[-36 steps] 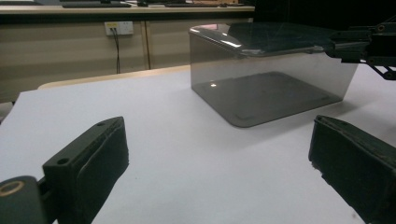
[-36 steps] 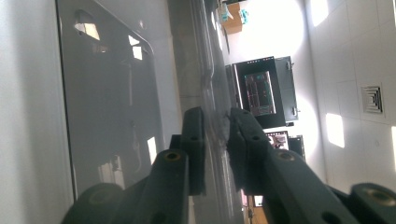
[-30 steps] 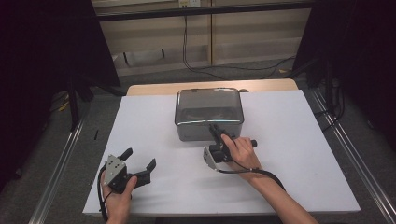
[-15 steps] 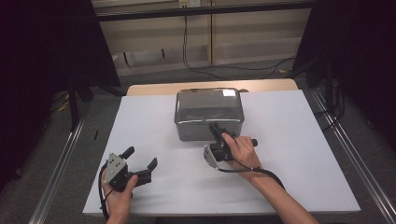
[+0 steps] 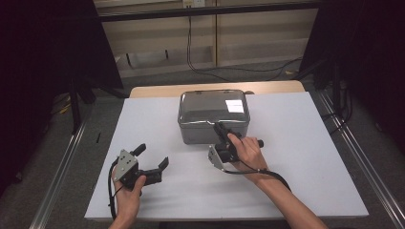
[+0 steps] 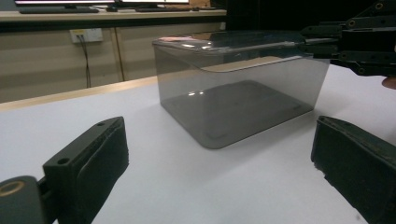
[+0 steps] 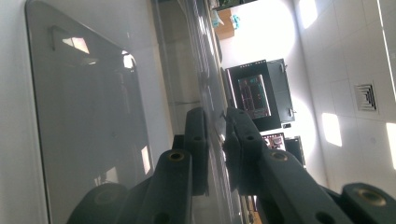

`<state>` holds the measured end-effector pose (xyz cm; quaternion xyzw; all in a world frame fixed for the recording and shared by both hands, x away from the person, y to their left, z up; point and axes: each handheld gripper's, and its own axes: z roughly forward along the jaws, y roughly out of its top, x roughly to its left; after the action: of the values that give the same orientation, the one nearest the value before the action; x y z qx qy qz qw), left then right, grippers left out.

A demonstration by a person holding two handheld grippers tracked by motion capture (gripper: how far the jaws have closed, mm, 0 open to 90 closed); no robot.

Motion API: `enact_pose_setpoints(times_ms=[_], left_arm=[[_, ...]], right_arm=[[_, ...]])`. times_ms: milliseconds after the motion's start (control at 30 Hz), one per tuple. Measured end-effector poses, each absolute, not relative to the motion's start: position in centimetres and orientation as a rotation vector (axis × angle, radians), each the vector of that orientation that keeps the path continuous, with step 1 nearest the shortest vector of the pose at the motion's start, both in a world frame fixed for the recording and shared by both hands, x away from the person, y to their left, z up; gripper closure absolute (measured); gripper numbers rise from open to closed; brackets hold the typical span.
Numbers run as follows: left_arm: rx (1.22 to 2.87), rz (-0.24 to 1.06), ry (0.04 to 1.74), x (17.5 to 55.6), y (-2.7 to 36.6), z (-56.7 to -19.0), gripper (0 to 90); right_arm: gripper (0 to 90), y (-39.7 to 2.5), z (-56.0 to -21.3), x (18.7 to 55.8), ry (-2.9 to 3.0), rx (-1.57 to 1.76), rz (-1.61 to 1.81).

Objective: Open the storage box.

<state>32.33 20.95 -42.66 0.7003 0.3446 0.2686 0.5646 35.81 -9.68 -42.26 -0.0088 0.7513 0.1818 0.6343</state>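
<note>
Smoked-plastic lidded box (image 5: 213, 116) sits mid-table (image 5: 305, 157), unmoved since earlier; both grippers hold position. High view: right gripper (image 5: 220, 130) at the near lid edge. Left gripper view: left gripper (image 6: 219, 154) jaws wide apart, box ahead unobstructed. Right gripper view: jaws pinch the lid rim (image 7: 212, 130).

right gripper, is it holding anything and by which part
The right gripper is shut on the clear box, pinching the thin lid edge on its near side. The left gripper is open and holds nothing.
</note>
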Motion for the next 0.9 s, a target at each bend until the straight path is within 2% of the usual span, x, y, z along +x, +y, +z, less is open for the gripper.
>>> enact_pose_setpoints(times_ms=[100,367,600,900], left_arm=[[1.64,0.577,0.804,32.9,20.5,-42.6,3.9],[1.615,0.608,0.749,34.2,19.8,-42.4,1.8],[1.595,0.573,0.745,35.6,19.4,-42.0,1.2],[1.647,0.632,0.704,37.5,18.0,-41.4,2.6]], right_arm=[[80.2,-9.7,-42.1,35.8,1.713,-0.022,0.416],[80.5,-9.7,-41.9,35.9,1.697,-0.025,0.426],[80.6,-9.7,-41.7,36.0,1.695,-0.021,0.43],[80.9,-9.7,-41.3,36.1,1.685,-0.022,0.431]])
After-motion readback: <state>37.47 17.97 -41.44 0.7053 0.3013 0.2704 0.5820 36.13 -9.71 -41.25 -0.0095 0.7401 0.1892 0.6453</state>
